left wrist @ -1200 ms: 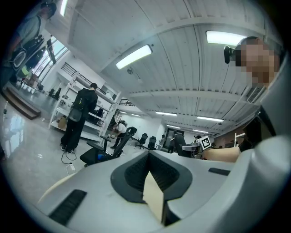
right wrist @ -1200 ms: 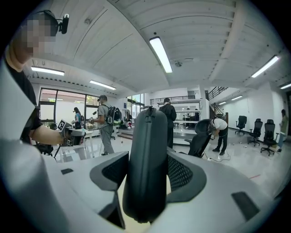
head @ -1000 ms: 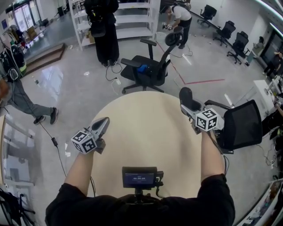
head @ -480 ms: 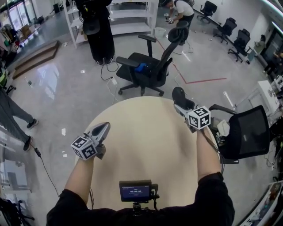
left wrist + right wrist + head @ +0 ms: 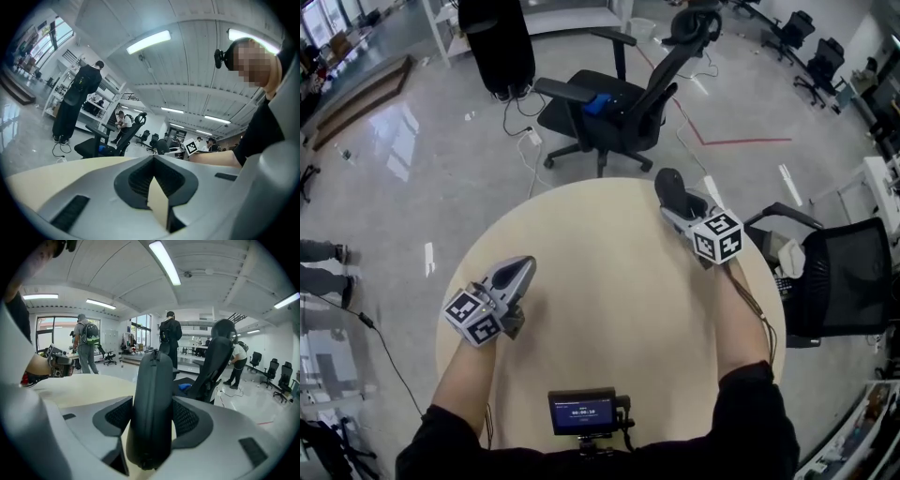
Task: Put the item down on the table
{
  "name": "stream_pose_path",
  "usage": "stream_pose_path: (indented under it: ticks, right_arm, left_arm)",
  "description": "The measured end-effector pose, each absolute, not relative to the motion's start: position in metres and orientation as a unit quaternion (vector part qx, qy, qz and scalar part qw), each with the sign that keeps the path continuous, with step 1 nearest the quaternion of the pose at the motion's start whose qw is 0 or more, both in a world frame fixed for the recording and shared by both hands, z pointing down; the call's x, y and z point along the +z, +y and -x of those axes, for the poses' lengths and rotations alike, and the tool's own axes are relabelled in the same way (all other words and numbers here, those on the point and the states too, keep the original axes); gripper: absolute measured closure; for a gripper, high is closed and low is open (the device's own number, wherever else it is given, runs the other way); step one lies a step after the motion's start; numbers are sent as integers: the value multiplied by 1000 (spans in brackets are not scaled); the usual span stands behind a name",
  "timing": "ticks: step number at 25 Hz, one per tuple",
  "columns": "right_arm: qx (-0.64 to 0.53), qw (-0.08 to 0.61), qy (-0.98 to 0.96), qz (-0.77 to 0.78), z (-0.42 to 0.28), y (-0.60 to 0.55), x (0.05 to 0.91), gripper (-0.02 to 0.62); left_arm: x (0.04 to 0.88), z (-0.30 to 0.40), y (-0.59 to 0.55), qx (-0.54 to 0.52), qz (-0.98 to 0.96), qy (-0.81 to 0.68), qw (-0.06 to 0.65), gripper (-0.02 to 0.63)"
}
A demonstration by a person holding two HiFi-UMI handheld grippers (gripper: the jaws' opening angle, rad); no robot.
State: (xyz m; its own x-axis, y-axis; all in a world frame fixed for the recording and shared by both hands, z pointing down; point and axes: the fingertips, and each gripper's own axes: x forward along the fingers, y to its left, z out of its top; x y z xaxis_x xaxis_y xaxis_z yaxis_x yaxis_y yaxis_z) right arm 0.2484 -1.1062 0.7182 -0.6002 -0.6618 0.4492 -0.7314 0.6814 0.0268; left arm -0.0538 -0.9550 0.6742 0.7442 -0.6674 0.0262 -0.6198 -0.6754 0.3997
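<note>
- Closest in, a small screen (image 5: 581, 411) sits at the wearer's chest, lit, with both dark-sleeved forearms reaching out past it.
- Left gripper (image 5: 521, 269) is over the near-left part of the round beige table (image 5: 600, 309). Its fingers meet at the tips in a point, with nothing between them. In the left gripper view only a sliver of tabletop shows through below the tips.
- Over to the right gripper (image 5: 677, 206), out at the far-right part of the table. Its fingers are clamped on a black zip case (image 5: 668, 186).
- The right gripper view makes that plain: the case (image 5: 152, 380) stands upright between the two pads, its zip seam facing the camera, and the pads press its sides.
- So the case is in the grip, over the tabletop near the far-right edge. Whether its lower end touches the wood, I can't tell from here.
- The two grippers are well apart.
- Just beyond the table's far edge stands a black office chair (image 5: 623, 94), with something blue (image 5: 597, 103) on its seat.
- Off the table's right side there's a second chair with a mesh back (image 5: 848, 281).
- Further out is glossy grey floor, with a red tape line (image 5: 741, 142) to the right of the chair.
- At the back, a person in long black clothes (image 5: 497, 37) stands by white shelving.
</note>
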Motion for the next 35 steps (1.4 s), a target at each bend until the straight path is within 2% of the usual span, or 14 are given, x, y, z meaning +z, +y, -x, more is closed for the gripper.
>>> stream_pose_path:
  ticks: [9, 15, 21, 24, 27, 30, 31, 33, 35]
  right_arm:
    - [220, 284, -898, -253, -203, -1091, 775, 337]
    - [260, 252, -877, -316, -219, -1117, 776, 337]
    - [242, 246, -858, -380, -249, -1131, 777, 336]
    - [265, 234, -875, -331, -234, -1111, 775, 336]
    - [333, 191, -885, -263, -214, -1093, 771, 336]
    - [354, 172, -877, -277, -223, -1098, 774, 335]
    - [350, 173, -874, -290, -228, -1101, 774, 328]
    - [330, 196, -869, -313, -239, -1104, 777, 244]
    - [308, 214, -866, -331, -249, -1107, 781, 218]
  left_arm:
    - [700, 46, -957, -52, -923, -333, 185, 607]
    - [709, 43, -953, -55, -924, -325, 193, 607]
    - [708, 47, -955, -62, -925, -322, 195, 607]
    - [707, 48, -953, -66, -924, -321, 197, 607]
    - [705, 47, -952, -71, -924, -318, 200, 607]
    - [706, 45, -951, -72, -925, -314, 200, 607]
    - [706, 44, -950, -71, -926, -312, 201, 607]
    - [706, 43, -948, -70, -927, -309, 200, 607]
    - [706, 44, -949, -71, -927, -308, 200, 607]
